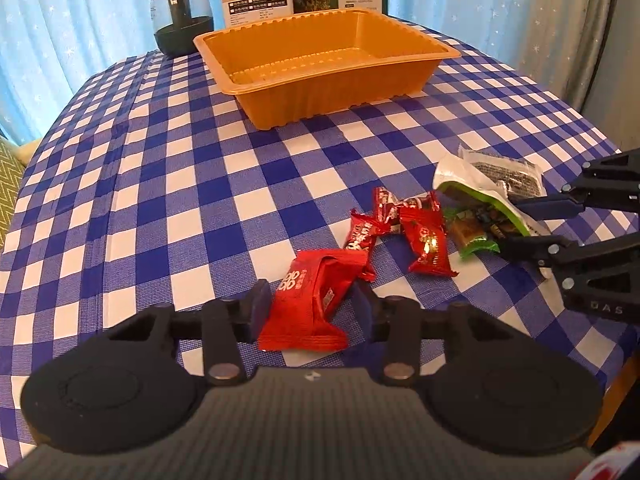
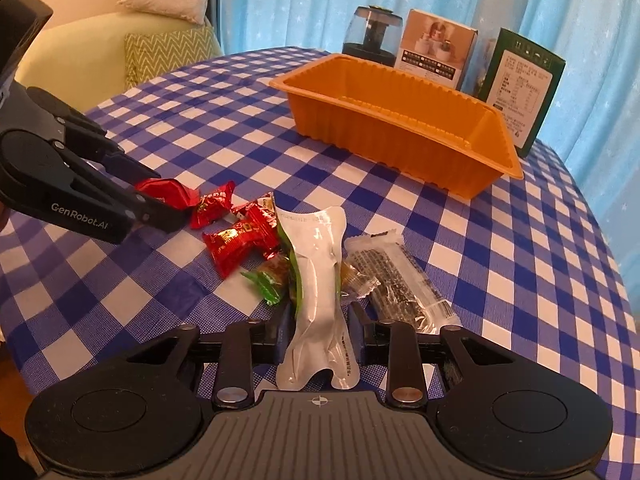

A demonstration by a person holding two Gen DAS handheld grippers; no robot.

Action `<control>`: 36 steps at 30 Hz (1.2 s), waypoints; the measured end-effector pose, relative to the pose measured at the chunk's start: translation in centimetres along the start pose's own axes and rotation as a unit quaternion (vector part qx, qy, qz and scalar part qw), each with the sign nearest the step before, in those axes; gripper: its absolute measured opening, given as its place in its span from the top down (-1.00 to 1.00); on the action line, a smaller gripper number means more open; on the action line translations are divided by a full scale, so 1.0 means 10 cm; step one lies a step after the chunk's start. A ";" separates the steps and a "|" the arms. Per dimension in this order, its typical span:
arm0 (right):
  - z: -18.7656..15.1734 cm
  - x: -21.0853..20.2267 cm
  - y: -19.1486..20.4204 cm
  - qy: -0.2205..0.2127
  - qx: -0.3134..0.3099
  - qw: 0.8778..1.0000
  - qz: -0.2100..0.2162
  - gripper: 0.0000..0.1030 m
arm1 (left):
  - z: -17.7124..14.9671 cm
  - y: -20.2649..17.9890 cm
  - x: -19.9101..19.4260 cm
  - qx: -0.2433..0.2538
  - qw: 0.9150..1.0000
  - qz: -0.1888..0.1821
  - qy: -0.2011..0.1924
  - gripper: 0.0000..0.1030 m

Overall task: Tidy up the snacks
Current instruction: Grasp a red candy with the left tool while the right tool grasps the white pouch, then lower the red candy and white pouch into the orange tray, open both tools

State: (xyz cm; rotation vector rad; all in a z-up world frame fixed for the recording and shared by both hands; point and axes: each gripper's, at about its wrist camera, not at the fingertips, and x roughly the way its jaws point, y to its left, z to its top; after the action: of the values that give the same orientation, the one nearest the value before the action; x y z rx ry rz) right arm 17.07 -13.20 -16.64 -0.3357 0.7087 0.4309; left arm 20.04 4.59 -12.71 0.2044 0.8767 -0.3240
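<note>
Reading the layout first: orange tray (image 1: 328,60) stands empty toward the top centre of the left wrist view, well apart from the snack pile in the lower right of that frame. Every packet has to travel up-frame to reach it.

Left hand-held gripper (image 1: 308,304): jaws straddle the large red packet (image 1: 312,304) at bottom centre. The packet's long axis runs along the fingers, away from the camera. The left pad sits just beside its edge; the right pad seems to touch. Jaws partly closed, but I cannot tell whether they are pinching yet. In the right wrist view the same packet shows as a red bulge between the fingertips at middle left.

Right hand-held gripper (image 2: 318,328): pressed in on the white-and-green pouch (image 2: 316,280), which stands tilted up between the pads, long axis along the fingers, top end toward the tray. Pinch looks firm; the pouch is visibly waisted where the pads meet it.

Still loose on the checked surface (image 2: 500,280): three small red candies (image 2: 240,236) between the two grippers, a green-ended sweet (image 2: 268,280) just left of the pouch, a clear sesame bar (image 2: 400,284) just right of it.

Judgement: the right hand is nearer the tray and is the likelier first carrier.
</note>
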 end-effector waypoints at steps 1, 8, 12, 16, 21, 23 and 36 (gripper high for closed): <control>0.00 0.00 0.00 0.001 0.002 1.000 0.000 0.40 | 0.00 -0.01 0.00 0.001 1.000 -0.003 0.001 0.35; 0.00 -0.03 0.01 0.004 0.012 1.000 -0.005 0.47 | 0.01 -0.05 -0.03 -0.004 1.000 0.003 0.006 0.55; -0.01 -0.11 0.03 -0.003 0.018 1.000 -0.007 0.48 | 0.00 -0.05 -0.08 -0.019 1.000 0.007 0.003 0.55; -0.01 -0.21 0.00 -0.016 0.030 0.999 -0.004 0.48 | 0.03 -0.09 -0.17 -0.033 0.999 0.003 -0.006 0.56; 0.04 -0.34 -0.06 -0.042 0.054 0.998 -0.009 0.48 | 0.11 -0.16 -0.28 -0.041 0.999 -0.003 -0.020 0.56; 0.08 -0.41 -0.12 -0.056 0.065 0.996 -0.020 0.48 | 0.16 -0.19 -0.32 -0.042 0.999 0.000 -0.027 0.56; 0.41 -0.61 -0.52 -0.095 0.118 0.988 -0.040 0.48 | 0.70 -0.30 -0.47 -0.053 0.996 0.005 -0.075 0.56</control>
State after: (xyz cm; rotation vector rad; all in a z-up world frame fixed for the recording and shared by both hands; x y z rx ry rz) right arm 17.78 -17.53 -8.74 -0.0967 0.5503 0.2942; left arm 21.22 0.58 -4.84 0.0858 0.7425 -0.2792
